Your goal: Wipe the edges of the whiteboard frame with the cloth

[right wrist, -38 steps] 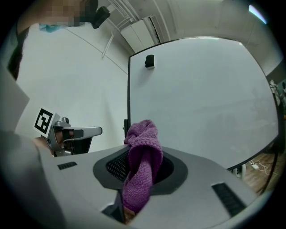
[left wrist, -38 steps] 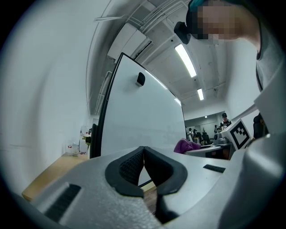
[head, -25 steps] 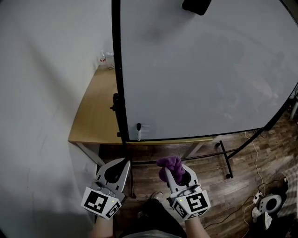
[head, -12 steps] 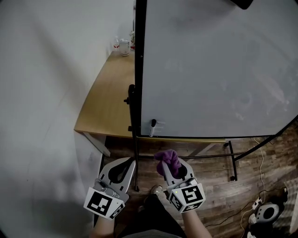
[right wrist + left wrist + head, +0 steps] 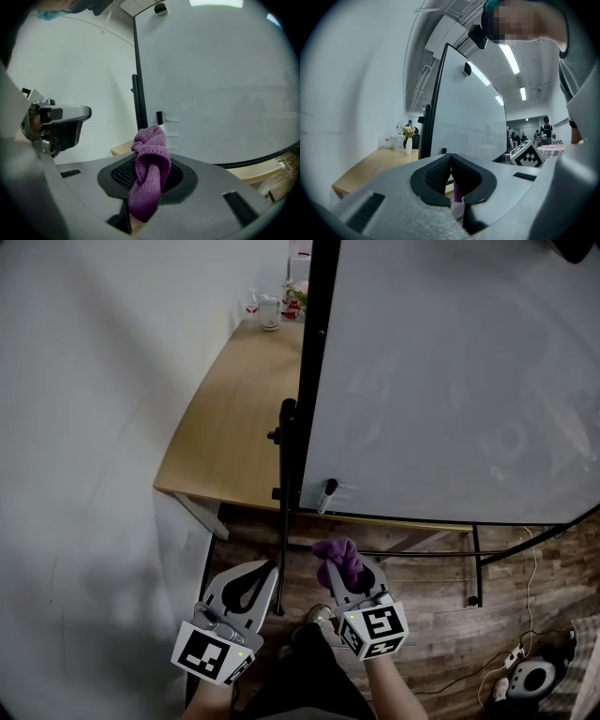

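A large whiteboard (image 5: 450, 381) on a black stand fills the upper right of the head view; its black left frame edge (image 5: 311, 371) runs down to a bottom edge (image 5: 422, 517). My right gripper (image 5: 343, 564) is shut on a bunched purple cloth (image 5: 338, 560), held low, a short way below the board's lower left corner. In the right gripper view the purple cloth (image 5: 149, 168) sticks up between the jaws, with the frame edge (image 5: 138, 84) ahead. My left gripper (image 5: 255, 583) is beside it to the left, shut and empty; its jaws meet in the left gripper view (image 5: 451, 161).
A wooden table (image 5: 239, 418) stands left of the board against a white wall, with a jar and small things (image 5: 272, 307) at its far end. A marker (image 5: 328, 491) sits by the board's lower left corner. The stand's black legs (image 5: 473, 568) and cables (image 5: 525, 559) cross the wood floor.
The view has shifted left, so the board's left frame edge now appears further right. Both grippers keep their pose, the right one slightly lower, still holding the cloth.
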The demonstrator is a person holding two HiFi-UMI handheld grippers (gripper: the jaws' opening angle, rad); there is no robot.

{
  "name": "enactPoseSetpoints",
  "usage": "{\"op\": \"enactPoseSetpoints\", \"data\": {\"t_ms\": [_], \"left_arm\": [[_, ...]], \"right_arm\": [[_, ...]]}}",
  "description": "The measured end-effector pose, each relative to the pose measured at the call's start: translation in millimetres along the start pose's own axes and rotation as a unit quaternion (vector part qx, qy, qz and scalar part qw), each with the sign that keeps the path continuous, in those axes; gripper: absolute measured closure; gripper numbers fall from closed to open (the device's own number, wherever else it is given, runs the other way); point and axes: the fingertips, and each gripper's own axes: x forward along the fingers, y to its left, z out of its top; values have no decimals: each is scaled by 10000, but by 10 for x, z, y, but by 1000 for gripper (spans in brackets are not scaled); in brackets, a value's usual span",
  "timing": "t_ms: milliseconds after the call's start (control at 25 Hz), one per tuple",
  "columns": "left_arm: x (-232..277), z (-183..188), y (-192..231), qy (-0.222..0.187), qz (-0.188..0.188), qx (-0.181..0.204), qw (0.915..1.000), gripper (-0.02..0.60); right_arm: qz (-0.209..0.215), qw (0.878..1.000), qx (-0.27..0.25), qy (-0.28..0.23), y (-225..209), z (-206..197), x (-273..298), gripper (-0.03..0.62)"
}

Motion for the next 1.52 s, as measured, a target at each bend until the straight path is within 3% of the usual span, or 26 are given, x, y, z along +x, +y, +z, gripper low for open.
{"op": "enactPoseSetpoints", "data": {"t_ms": [640,1120,1360,1520], "left_arm": [[-52,-160,295,79,477,-114,9988,565],[-230,-267,474,288,875,-128,9957,565],[-231,-309,451,401,859,-235,9952,565],[-208,-261,425,274,812,-102,9963,565]], "right_arm": [[199,9975,183,659,17,-509,926,496],[-147,9959,259,853,-48,-635,1404,514],[-238,9948,285,951,-86,-660,1437,522],[-372,9941,346,959,-191,-693,1378,523]]}}
